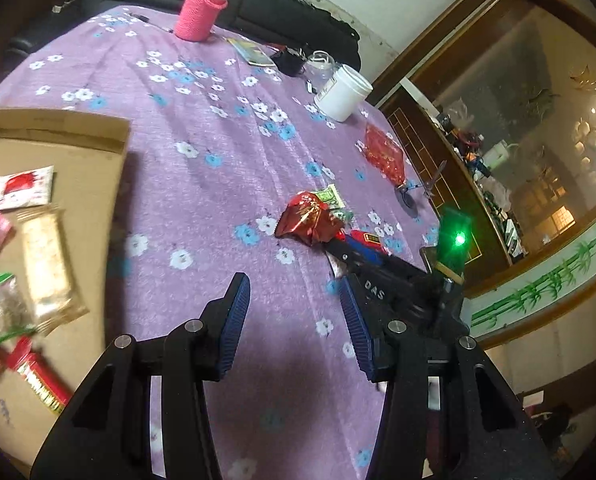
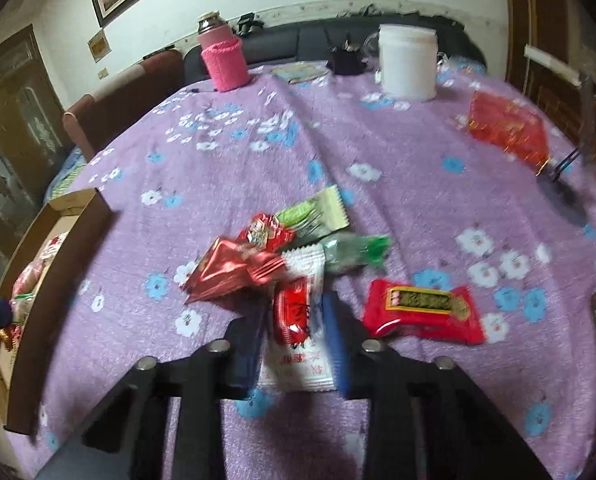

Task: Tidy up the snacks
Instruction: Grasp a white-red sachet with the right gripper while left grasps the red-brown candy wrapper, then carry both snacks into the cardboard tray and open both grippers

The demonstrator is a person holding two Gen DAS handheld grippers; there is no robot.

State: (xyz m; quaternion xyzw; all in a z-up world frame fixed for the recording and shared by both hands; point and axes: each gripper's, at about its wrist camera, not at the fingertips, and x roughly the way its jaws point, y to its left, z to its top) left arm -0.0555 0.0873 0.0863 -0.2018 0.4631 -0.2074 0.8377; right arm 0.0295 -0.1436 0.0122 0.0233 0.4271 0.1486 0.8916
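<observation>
Several snack packets lie on the purple flowered tablecloth (image 2: 378, 152). My right gripper (image 2: 296, 312) has its jaws closed on a white packet with a red label (image 2: 298, 340). Around it lie a red foil packet (image 2: 234, 272), a green-white packet (image 2: 314, 216), a green packet (image 2: 354, 252) and a red packet with a gold label (image 2: 422, 310). My left gripper (image 1: 294, 292) is open and empty above the cloth, just right of the cardboard box (image 1: 58, 132). The box holds several packets, among them a white-red one (image 1: 22, 188) and a beige one (image 1: 50, 264). The red foil packet (image 1: 308, 220) lies ahead of my left gripper.
A pink-sleeved flask (image 2: 222, 56), a white jar (image 2: 408, 64) and a dark object (image 2: 348, 60) stand at the far edge. A red bag (image 2: 506, 128) lies at the right. The box (image 2: 58, 264) sits at the table's left edge. A sofa is behind.
</observation>
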